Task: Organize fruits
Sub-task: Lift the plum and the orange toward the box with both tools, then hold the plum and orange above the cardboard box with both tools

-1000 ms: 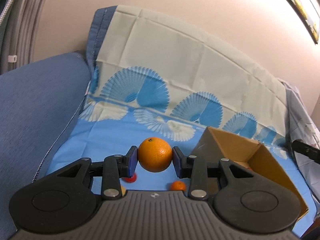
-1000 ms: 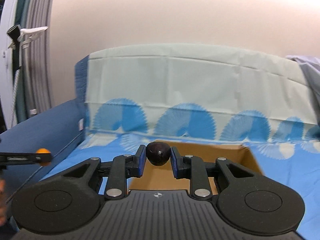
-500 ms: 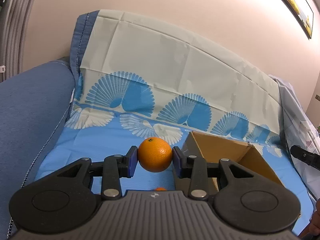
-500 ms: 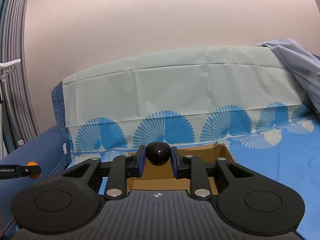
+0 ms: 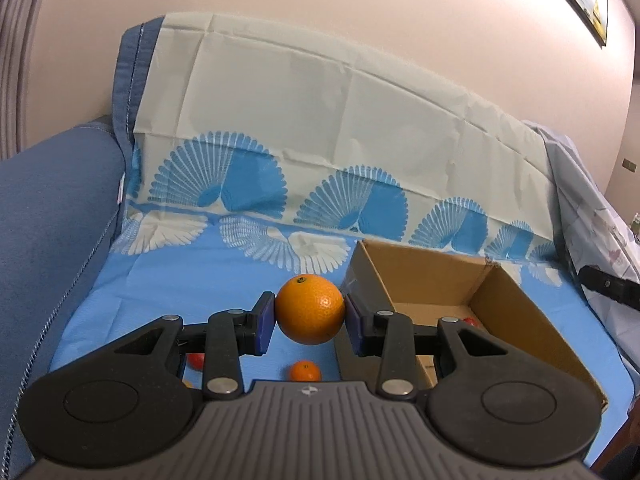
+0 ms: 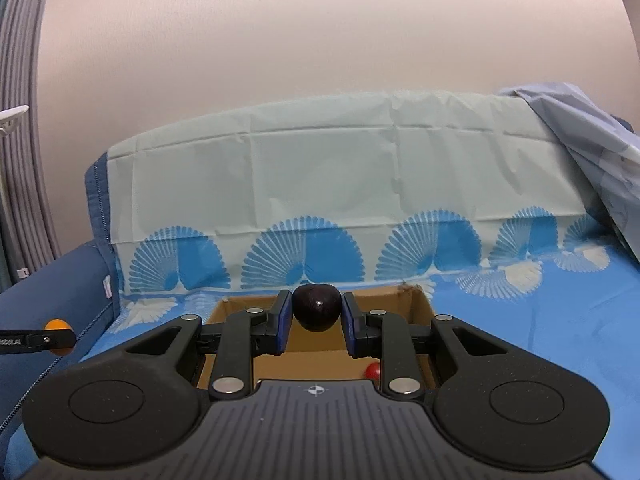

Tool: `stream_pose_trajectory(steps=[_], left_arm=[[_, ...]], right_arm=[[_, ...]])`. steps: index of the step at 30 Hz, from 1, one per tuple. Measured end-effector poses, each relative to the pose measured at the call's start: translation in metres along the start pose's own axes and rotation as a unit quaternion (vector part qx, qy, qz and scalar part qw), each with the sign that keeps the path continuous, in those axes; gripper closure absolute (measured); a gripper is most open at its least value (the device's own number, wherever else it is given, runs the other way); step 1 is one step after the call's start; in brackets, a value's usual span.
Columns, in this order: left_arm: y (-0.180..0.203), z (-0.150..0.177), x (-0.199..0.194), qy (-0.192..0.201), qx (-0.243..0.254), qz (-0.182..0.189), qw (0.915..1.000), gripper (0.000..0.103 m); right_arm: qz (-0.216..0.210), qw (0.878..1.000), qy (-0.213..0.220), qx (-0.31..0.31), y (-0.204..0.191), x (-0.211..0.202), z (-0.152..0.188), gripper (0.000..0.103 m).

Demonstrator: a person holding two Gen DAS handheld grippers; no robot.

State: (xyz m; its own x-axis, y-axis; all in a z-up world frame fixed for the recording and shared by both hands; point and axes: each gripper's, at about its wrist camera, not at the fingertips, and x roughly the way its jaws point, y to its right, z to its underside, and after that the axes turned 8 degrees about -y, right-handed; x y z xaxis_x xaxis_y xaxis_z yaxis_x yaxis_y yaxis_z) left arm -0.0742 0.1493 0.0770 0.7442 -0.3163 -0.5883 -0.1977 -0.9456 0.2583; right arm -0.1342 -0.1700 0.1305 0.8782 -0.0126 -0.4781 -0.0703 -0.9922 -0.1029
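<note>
My left gripper [image 5: 310, 320] is shut on a large orange [image 5: 310, 309], held above the blue cloth just left of an open cardboard box [image 5: 432, 280]. A red fruit [image 5: 471, 321] lies inside the box. Below the held orange, a small orange [image 5: 305, 371] and a red fruit [image 5: 196, 360] rest on the cloth. My right gripper [image 6: 316, 320] is shut on a dark plum [image 6: 316, 306], held over the near side of the cardboard box [image 6: 416, 300]. A small red fruit [image 6: 373, 370] lies in the box. The left gripper with its orange [image 6: 54, 326] shows at the far left.
A blue sofa armrest [image 5: 48, 220] stands to the left. The fan-patterned cloth [image 5: 320, 140] covers the seat and backrest. A pale sheet [image 5: 592, 220] hangs at the right. The other gripper's black finger [image 5: 608, 288] enters from the right edge.
The left gripper has shifted so the box now shows more of its inside beside the held orange. The right gripper has swung over the box, and the red fruit inside has come into view.
</note>
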Motion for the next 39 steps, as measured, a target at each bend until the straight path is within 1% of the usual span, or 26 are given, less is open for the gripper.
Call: stream_pose_trajectory(steps=[3,14,24,27,39], left_arm=[[0.004,0.002,0.004,0.001,0.004,0.003,1.0000,0.062],[0.026,0.010,0.022,-0.016,0.036,0.013,0.9992,0.062],[0.058,0.022,0.033,-0.011,0.096,0.030,0.9949,0.062],[0.064,0.023,0.038,-0.009,0.106,0.037,0.9937,0.062],[0.080,0.023,0.053,-0.004,0.105,0.068,0.9922,0.062]], right_arm=[[0.004,1.000,0.001,0.000,0.002,0.003,0.001,0.076],[0.024,1.000,-0.012,-0.008,0.007,0.015,0.002,0.076],[0.034,0.999,-0.017,-0.009,0.010,0.021,0.002,0.076],[0.037,0.999,-0.018,-0.012,0.009,0.024,0.003,0.076],[0.057,0.998,-0.024,-0.012,0.012,0.030,0.004,0.076]])
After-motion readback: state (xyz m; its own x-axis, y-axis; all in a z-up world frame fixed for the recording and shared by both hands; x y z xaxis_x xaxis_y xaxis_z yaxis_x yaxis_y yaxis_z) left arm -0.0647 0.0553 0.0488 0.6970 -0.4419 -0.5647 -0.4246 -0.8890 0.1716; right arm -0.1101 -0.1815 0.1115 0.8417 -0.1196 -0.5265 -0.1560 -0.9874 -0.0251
